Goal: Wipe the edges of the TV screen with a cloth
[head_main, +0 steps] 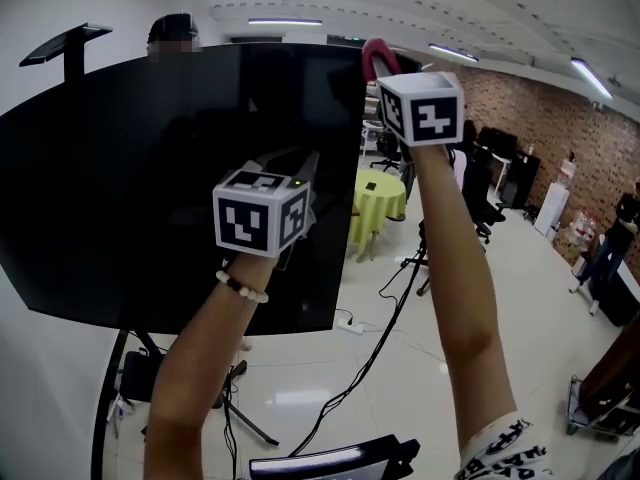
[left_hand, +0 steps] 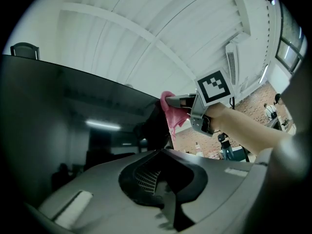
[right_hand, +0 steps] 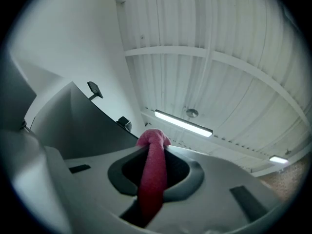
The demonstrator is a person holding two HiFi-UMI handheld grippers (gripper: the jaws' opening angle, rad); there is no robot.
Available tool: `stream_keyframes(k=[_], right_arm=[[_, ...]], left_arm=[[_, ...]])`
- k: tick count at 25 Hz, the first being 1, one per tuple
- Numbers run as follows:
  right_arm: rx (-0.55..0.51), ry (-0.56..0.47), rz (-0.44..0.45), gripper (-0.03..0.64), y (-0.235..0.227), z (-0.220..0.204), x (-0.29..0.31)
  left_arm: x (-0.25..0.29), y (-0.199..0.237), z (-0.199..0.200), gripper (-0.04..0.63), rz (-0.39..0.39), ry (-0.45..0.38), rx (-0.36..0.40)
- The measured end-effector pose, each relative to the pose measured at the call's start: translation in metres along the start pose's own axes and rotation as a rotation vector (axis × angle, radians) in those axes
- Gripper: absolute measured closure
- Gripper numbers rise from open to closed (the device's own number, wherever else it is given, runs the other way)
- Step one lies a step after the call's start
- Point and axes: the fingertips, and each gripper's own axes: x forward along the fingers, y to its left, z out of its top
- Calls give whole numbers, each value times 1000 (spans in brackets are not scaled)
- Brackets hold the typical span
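A large black TV screen (head_main: 150, 168) stands on a floor stand and fills the left of the head view. My right gripper (head_main: 385, 70) is raised to the screen's top right corner, shut on a pink cloth (head_main: 378, 56) that lies against that corner. The cloth (right_hand: 152, 169) runs between the right gripper's (right_hand: 153, 147) jaws. In the left gripper view the cloth (left_hand: 171, 112) hangs at the TV screen's (left_hand: 58, 130) edge from the right gripper (left_hand: 183, 101). My left gripper (head_main: 300, 180) hovers in front of the screen near its right edge; its (left_hand: 162, 152) jaws are shut and hold nothing.
Behind the TV are a yellow-covered table (head_main: 380, 196) and dark office chairs (head_main: 490, 188). Cables (head_main: 370, 358) trail over the white floor. The TV's stand legs (head_main: 130, 368) spread below the screen. A person's head (head_main: 172, 30) shows above the TV's top edge. Other people (head_main: 610, 238) stand far right.
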Motion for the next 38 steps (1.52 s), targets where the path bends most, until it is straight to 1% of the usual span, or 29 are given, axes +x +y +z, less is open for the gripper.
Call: stream_keyframes(k=[2, 4, 6, 11, 12, 14, 18, 21, 26, 30, 32, 35, 38], right_arm=[[-22, -17, 9, 554, -7, 12, 3], [-21, -44, 42, 554, -9, 24, 6], [-35, -61, 90, 554, -2, 36, 14], [-64, -46, 236, 554, 30, 49, 24], [-89, -38, 241, 554, 37, 52, 24], [-156, -14, 216, 554, 49, 56, 30], [-223, 29, 205, 554, 79, 63, 45], [-231, 39, 245, 554, 114, 79, 51], [-168, 14, 308, 552, 174, 109, 61], [-160, 17, 324, 552, 223, 135, 73], [-149, 21, 340, 552, 251, 147, 80], [-162, 20, 362, 552, 299, 167, 92], [-159, 35, 373, 552, 335, 179, 101]], left_arm=[[-2, 2, 0, 595, 8, 1, -1], [-6, 8, -2, 595, 22, 1, -4], [-13, 19, -3, 595, 48, 4, -2], [-28, 40, 5, 595, 116, 11, 19], [-31, 46, 8, 595, 132, 10, 23], [-37, 59, 14, 595, 159, 13, 32], [-57, 88, 23, 595, 188, 16, 44], [-81, 107, 29, 595, 204, 19, 43], [-127, 144, 43, 595, 231, 30, 50], [-169, 186, 58, 595, 264, 43, 68], [-188, 206, 64, 595, 276, 47, 80], [-212, 237, 72, 595, 295, 51, 83], [-235, 259, 76, 595, 298, 55, 96]])
